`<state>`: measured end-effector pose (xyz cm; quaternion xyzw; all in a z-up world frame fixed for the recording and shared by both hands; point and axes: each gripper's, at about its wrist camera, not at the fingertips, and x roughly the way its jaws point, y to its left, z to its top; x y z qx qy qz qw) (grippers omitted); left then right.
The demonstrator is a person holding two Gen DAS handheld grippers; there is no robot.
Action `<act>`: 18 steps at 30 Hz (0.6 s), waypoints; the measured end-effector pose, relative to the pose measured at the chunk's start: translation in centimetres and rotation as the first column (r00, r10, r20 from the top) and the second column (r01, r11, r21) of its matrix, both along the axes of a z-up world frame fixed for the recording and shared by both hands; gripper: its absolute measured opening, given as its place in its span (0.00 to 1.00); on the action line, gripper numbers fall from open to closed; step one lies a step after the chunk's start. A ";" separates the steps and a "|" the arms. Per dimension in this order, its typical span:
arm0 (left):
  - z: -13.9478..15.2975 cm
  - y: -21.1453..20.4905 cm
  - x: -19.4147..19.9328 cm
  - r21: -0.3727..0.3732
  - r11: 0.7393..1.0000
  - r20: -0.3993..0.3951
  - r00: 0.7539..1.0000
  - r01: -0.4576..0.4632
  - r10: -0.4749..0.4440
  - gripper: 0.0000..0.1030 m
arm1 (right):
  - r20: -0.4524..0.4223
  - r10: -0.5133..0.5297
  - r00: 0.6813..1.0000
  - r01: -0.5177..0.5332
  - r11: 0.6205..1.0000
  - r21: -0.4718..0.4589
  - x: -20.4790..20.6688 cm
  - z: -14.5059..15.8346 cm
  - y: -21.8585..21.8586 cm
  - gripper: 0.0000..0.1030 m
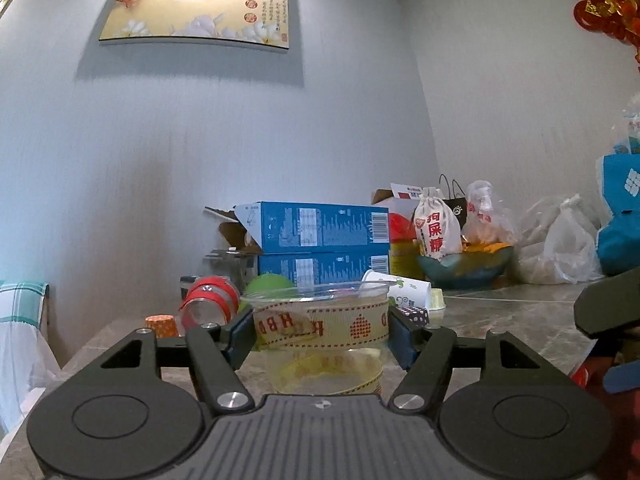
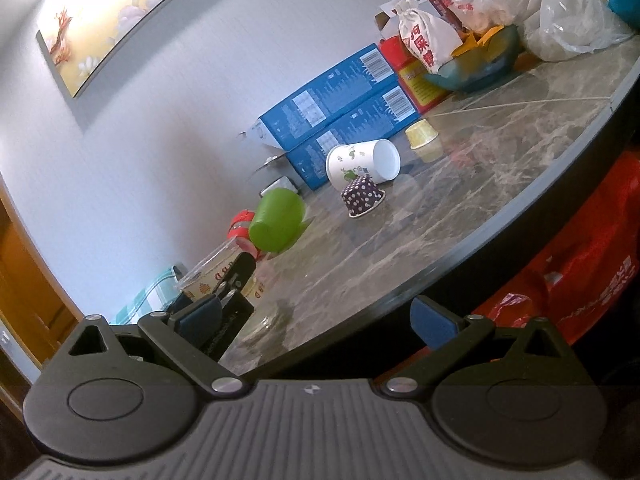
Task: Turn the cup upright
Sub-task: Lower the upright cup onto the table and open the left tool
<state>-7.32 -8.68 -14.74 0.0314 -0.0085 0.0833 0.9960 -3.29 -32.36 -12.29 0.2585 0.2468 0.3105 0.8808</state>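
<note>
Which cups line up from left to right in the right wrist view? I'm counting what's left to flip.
Clear cup held in the left tongs → green cup → polka-dot cup → white paper cup → yellow cup.

Lime-green cup (image 2: 277, 220), purple polka-dot cup (image 2: 363, 196)
</note>
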 end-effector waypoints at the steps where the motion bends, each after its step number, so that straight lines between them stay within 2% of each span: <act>1: 0.1 0.1 0.0 -0.008 1.000 -0.007 1.000 0.003 -0.003 0.78 | 0.002 0.002 1.000 -0.002 1.000 0.001 -0.1 0.0 0.0 0.99; 4: 0.2 0.2 -0.1 -0.015 0.999 -0.020 0.999 0.032 -0.032 0.96 | 0.009 0.005 1.000 -0.005 1.000 -0.003 -0.2 0.2 0.2 0.99; 10: 0.2 0.3 -0.1 0.000 0.999 -0.102 0.994 0.043 -0.043 0.98 | 0.024 0.004 1.000 -0.004 1.000 -0.008 -0.7 0.4 0.3 0.99; 13: 0.4 1.2 -2.6 -0.032 0.997 -0.125 0.989 0.073 -0.076 0.98 | 0.047 -0.002 0.999 0.003 1.000 -0.024 -1.1 0.9 0.3 0.99; 15: 1.7 2.4 -5.5 -0.100 0.991 -0.116 0.988 0.089 -0.100 0.98 | 0.065 0.009 0.998 -0.005 0.998 -0.057 -1.4 1.6 0.5 0.99; 18: 5.9 4.3 -8.4 -0.163 0.983 -0.132 0.985 0.088 -0.110 0.98 | 0.114 0.049 0.992 -0.033 0.989 -0.141 -2.1 3.9 1.1 0.99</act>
